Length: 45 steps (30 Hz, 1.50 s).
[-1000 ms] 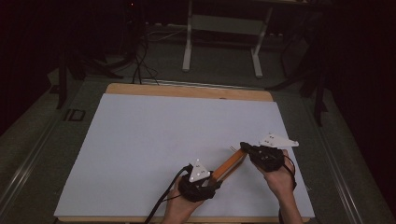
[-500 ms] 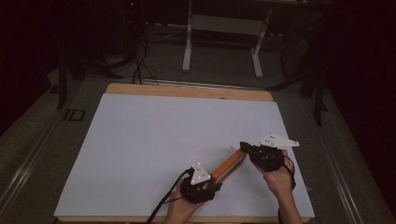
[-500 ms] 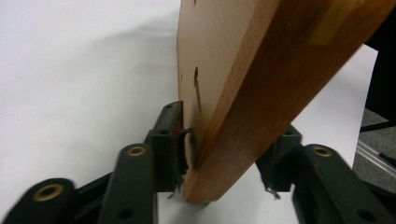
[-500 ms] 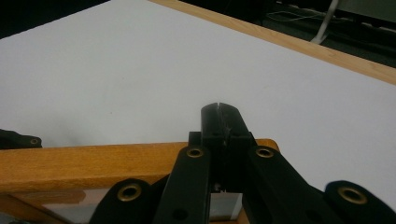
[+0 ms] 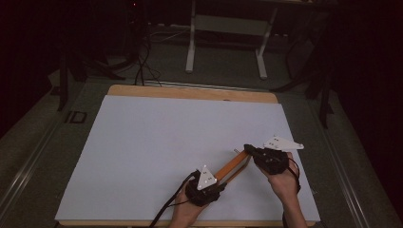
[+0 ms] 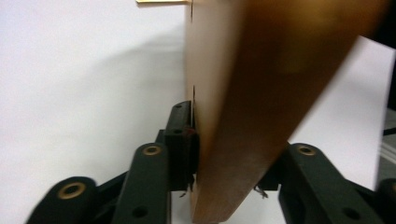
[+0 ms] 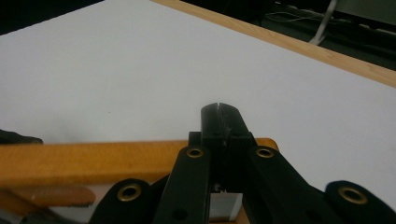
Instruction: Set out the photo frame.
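wooden frame (image 5: 234,165) (far end hidden) clamped by left hand-held gripper (image 5: 216,183).

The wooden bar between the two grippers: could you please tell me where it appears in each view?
High view: wooden bar runs diagonally, lower centre, between both grippers.
Left gripper view: upright, centre to right, clamped between the jaws.
Right gripper view: horizontal band, lower left.
Shared landmark: the white sheet under it.

Dim, dark surroundings; the white table (image 5: 142,156) is evenly lit. The close wooden piece (image 6: 252,93) is blurred.
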Tool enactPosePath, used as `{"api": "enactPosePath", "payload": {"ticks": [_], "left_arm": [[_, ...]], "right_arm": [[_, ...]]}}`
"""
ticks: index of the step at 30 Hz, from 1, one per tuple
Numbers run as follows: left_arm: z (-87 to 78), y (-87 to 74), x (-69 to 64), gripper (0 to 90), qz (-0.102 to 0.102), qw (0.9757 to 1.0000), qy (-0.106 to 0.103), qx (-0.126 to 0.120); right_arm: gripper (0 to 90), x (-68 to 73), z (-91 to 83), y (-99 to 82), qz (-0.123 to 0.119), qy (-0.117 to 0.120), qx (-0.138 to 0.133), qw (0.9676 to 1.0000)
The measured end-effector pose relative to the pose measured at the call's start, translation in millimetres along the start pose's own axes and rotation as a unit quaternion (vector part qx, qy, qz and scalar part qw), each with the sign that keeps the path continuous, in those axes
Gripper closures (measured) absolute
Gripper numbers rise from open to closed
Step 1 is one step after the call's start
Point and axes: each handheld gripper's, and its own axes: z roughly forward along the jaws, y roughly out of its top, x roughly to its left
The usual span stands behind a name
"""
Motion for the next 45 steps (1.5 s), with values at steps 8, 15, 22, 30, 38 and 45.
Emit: {"api": "enactPosePath", "payload": {"ticks": [8, 15, 22, 30, 38, 45], "left_arm": [[-1.6, 7.9, 9.3, 69.0, 0.016, 0.9998, 0.0, 0.006], [-3.7, 30.0, 20.5, 69.1, 0.055, 0.998, -0.019, 0.022], [-6.2, 61.0, 41.1, 69.2, 0.07, 0.9949, -0.059, 0.042], [-12.7, 91.0, 59.4, 69.2, 0.079, 0.9909, -0.092, 0.058], [-28.5, 113.8, 74.7, 69.2, 0.083, 0.989, -0.098, 0.074], [-42.7, 124.5, 84.3, 69.2, 0.107, 0.9851, -0.102, 0.088]], "right_arm": [[89.9, 1.4, -4.8, 2.0, -0.007, 0.0, -0.012, 0.9999], [89.8, 0.2, -11.2, 2.4, -0.008, -0.004, -0.021, 0.9997], [89.1, -5.1, -17.5, 1.6, 0.002, -0.012, -0.031, 0.9994], [88.6, -10.5, -21.9, -0.9, 0.009, -0.013, -0.036, 0.9992], [87.4, -14.1, -21.4, -3.4, 0.023, -0.008, -0.04, 0.9989], [87.2, -10.6, -17.2, -2.7, 0.017, -0.001, -0.035, 0.9992]]}}
